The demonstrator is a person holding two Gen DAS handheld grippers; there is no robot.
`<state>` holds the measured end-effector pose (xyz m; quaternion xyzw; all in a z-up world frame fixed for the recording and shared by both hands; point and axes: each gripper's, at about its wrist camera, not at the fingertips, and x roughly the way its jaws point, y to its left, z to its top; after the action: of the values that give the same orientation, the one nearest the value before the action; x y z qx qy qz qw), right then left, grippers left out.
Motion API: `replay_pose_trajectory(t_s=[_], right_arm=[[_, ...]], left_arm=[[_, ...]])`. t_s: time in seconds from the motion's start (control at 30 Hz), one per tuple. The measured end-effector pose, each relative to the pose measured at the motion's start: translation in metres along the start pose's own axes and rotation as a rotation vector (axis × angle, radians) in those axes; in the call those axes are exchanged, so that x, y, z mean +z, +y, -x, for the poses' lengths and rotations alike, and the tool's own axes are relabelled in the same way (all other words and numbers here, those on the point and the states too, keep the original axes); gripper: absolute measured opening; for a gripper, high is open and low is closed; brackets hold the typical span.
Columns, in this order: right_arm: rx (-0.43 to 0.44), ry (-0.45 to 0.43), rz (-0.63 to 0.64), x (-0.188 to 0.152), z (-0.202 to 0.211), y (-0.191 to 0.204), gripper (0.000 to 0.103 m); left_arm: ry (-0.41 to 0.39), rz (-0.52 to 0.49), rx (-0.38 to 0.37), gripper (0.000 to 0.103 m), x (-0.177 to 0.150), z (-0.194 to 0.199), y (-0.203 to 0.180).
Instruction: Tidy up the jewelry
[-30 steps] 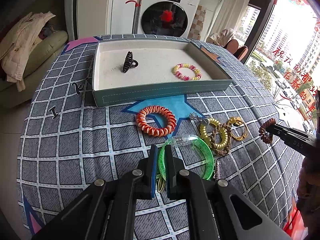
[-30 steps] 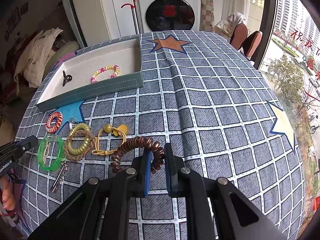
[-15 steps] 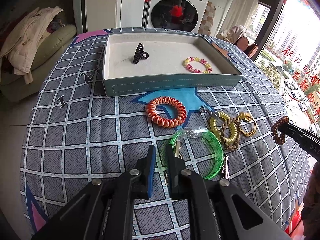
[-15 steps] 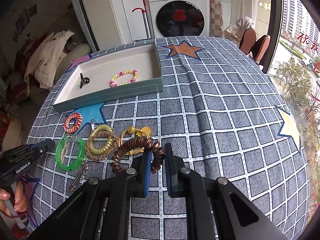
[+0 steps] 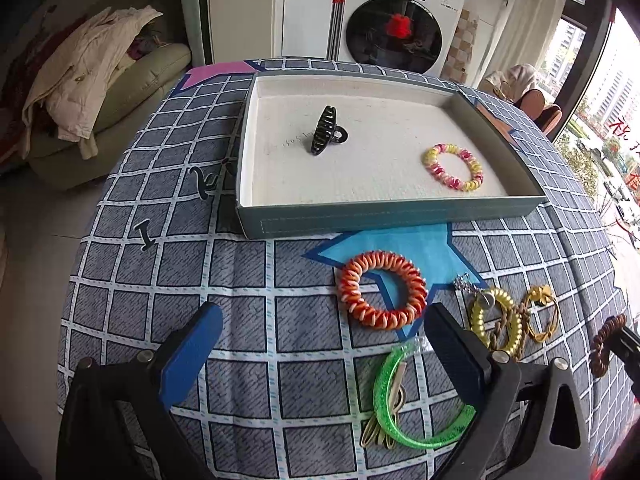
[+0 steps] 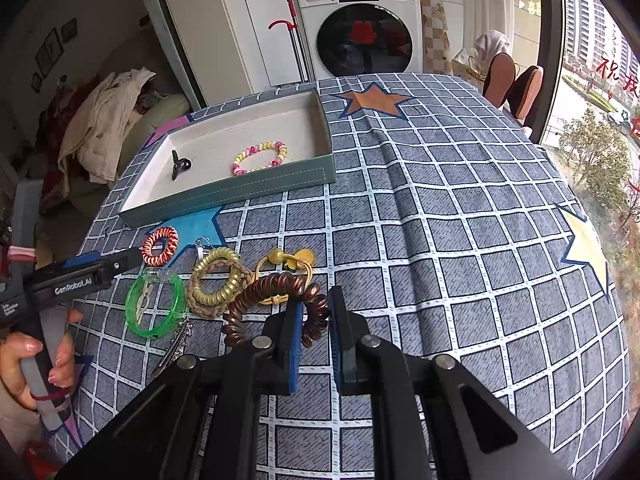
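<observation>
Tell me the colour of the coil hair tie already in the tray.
Pink and yellow, mixed along the coil hair tie; the left wrist view shows it best.

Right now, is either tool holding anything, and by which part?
Right tool pinches the brown spiral hair tie across one side of its coil; the rest of the loop sticks out past the fingers. Left tool is opening, nothing between its fingers.

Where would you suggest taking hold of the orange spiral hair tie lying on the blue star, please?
Grip the orange spiral hair tie across its near arc, coming down from above with one finger inside the ring and one outside. It lies flat on the cloth, apart from the gold tie, and its hollow centre leaves room for a finger.
</observation>
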<state>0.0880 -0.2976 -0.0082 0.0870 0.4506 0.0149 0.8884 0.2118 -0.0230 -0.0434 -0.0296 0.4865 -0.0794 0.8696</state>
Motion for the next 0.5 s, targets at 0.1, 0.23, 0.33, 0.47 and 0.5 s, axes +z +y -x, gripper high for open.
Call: replay_pose_trajectory(t_s=[0.1, 0.23, 0.33, 0.47, 0.5], right_arm=[[0.008, -0.002, -0.001, 0.001, 0.0, 0.001, 0.014], [0.015, -0.001, 0.001, 0.001, -0.001, 0.003, 0.014], [0.017, -0.001, 0.007, 0.002, -0.002, 0.005, 0.014], [0.016, -0.001, 0.014, 0.006, -0.003, 0.008, 0.014], [0.016, -0.002, 0.014, 0.007, -0.003, 0.009, 0.014]], left_arm=[[0.041, 0.01, -0.003, 0.096, 0.006, -0.014, -0.001], [0.046, -0.026, 0.033, 0.081, 0.006, -0.022, -0.008], [0.019, -0.095, 0.051, 0.046, 0.003, -0.021, -0.017], [0.01, -0.101, -0.03, 0.031, 0.002, -0.017, -0.013], [0.011, -0.085, -0.063, 0.031, 0.002, -0.016, -0.01]])
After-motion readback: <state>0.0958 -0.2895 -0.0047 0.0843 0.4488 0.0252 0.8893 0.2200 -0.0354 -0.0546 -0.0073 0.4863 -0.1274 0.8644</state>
